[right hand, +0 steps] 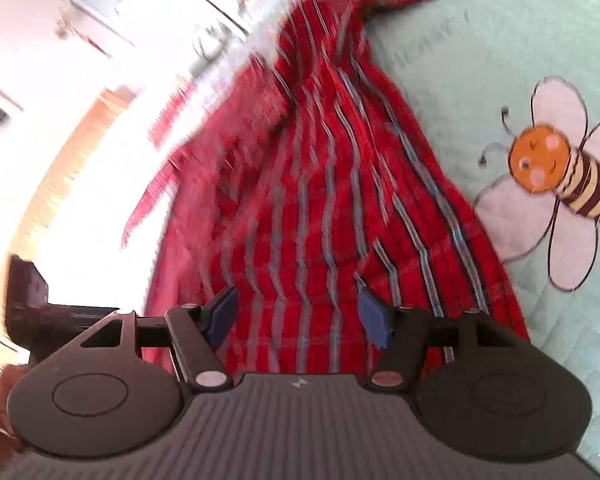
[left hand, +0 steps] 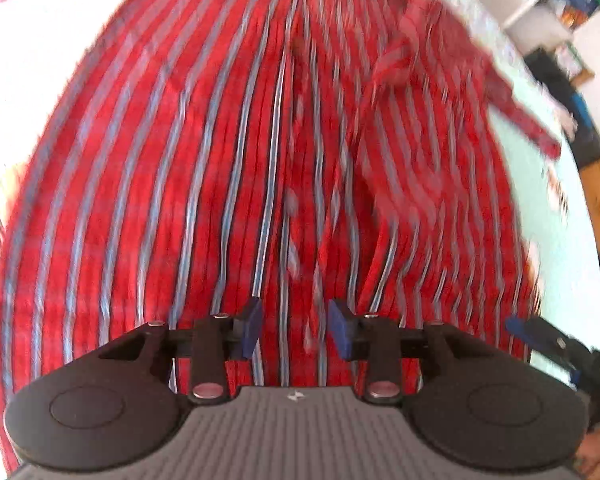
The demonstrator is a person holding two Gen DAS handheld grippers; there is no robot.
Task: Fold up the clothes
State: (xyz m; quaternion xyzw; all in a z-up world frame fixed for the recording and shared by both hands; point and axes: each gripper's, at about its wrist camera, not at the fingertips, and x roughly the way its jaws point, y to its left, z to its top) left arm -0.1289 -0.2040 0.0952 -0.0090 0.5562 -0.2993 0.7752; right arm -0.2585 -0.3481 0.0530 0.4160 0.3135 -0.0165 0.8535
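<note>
Red striped shirt (left hand: 228, 152) spread over a pale green bedcover (right hand: 480, 52) printed with bees. Left gripper (left hand: 294, 330) hangs above the shirt's middle, blue pads (left hand: 251, 328) parted, nothing pinched between them (cloth lies below, blurred). Right gripper (right hand: 298, 316) stands over the shirt's hem near its right edge, jaws wide and released; fabric runs ahead of it, bedcover just beside on the right.
</note>
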